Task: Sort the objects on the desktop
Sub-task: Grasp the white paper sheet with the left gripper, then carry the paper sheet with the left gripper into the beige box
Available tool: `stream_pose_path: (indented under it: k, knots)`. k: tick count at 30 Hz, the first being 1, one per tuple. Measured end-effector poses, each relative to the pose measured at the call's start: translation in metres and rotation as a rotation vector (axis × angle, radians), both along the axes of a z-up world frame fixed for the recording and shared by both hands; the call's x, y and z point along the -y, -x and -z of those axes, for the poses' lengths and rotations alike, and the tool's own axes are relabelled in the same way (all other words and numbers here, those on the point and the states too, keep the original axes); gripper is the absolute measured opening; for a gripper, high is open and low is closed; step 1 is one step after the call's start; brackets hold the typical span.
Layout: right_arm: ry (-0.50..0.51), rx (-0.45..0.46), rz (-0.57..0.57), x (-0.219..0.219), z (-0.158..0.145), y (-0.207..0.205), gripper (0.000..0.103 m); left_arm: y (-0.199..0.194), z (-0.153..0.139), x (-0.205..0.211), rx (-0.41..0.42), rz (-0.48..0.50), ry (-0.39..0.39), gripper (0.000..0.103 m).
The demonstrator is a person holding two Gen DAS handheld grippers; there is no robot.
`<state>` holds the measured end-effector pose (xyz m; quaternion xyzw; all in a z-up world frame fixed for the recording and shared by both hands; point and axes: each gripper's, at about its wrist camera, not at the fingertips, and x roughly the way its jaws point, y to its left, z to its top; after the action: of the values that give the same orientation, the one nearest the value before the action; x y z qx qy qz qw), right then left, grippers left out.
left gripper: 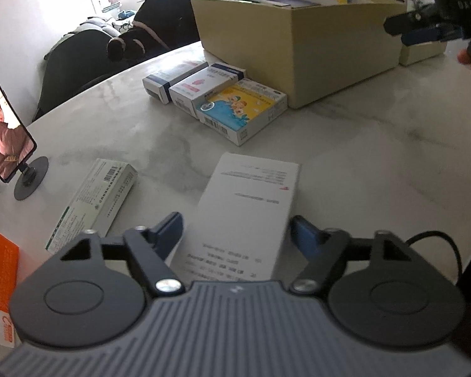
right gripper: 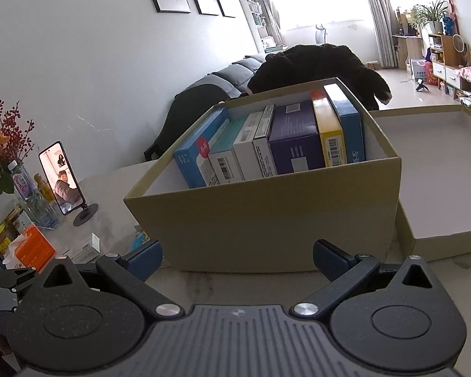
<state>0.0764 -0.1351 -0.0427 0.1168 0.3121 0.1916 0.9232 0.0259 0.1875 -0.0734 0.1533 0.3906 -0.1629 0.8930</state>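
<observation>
The left gripper (left gripper: 235, 229) has its jaws apart astride the white box (left gripper: 245, 207) lying flat on the surface (left gripper: 376, 163). Centre it, then close squarely. The right gripper (right gripper: 237, 257), jaws apart and empty, faces the cardboard box (right gripper: 267, 216) holding upright packets.

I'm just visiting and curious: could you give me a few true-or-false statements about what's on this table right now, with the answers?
1. The cardboard box holds several packages standing on edge. True.
2. The left gripper is clamped shut. False: it is open around the white box.
3. Three small boxes lie beside the cardboard box. True.
4. The phone lies flat. False: it stands on a stand.
5. The right gripper holds a box. False: it is open and empty.
</observation>
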Motion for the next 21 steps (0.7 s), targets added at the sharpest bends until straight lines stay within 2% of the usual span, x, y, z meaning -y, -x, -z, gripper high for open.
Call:
stream_pose_path:
  k: [2,13,21]
  knots:
    - [-0.003,-0.005,0.000,0.001,0.001,-0.001,0.102,0.000,-0.002,0.000,0.017,-0.001,0.007,0.067]
    - [-0.022,-0.011,0.003,0.006,0.002,-0.005,0.102,-0.008,-0.038,0.002,0.086,-0.010,0.098,0.066]
    - [-0.039,-0.012,0.008,0.012,0.001,-0.007,0.103,-0.036,-0.071,0.016,0.079,-0.025,0.169,0.066]
